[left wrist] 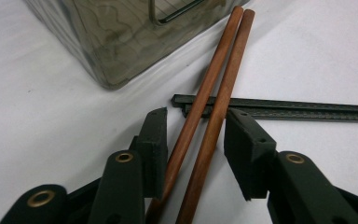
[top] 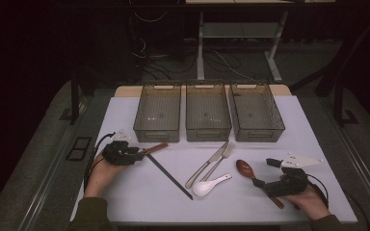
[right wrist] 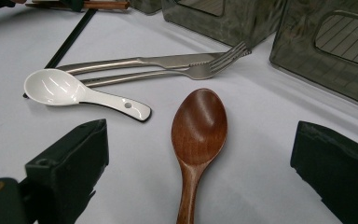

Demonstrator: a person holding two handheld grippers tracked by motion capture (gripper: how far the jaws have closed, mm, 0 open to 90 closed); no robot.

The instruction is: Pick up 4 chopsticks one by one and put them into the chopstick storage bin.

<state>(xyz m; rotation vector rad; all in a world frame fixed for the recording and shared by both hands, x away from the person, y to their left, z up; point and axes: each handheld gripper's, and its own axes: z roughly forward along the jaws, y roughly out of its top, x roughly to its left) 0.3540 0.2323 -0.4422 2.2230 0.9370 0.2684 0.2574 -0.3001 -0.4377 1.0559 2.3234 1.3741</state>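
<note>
Chopsticks [left wrist: 205, 121], a brown wooden pair lying on the white table [top: 139, 192] before the left bin [top: 158, 114], sit between the left gripper [left wrist: 196, 133]'s part-open pads, untouched, while the right gripper [right wrist: 198, 163] gapes wide around the wooden spoon [right wrist: 198, 123].

Left side: my left gripper [left wrist: 193, 140] straddles the brown chopsticks [left wrist: 214, 93]; the left bin [top: 158, 113] stands just beyond.
Crossing: the black chopsticks [left wrist: 279, 108] lie under the brown pair, barring the cloth ahead.
Centre: knife [top: 207, 165], fork [top: 220, 161] and white spoon [top: 211, 185] crowd the middle.
Right side: I see bare cloth either side of the wooden spoon [right wrist: 198, 126].
Far edge: three bins close it off.
</note>
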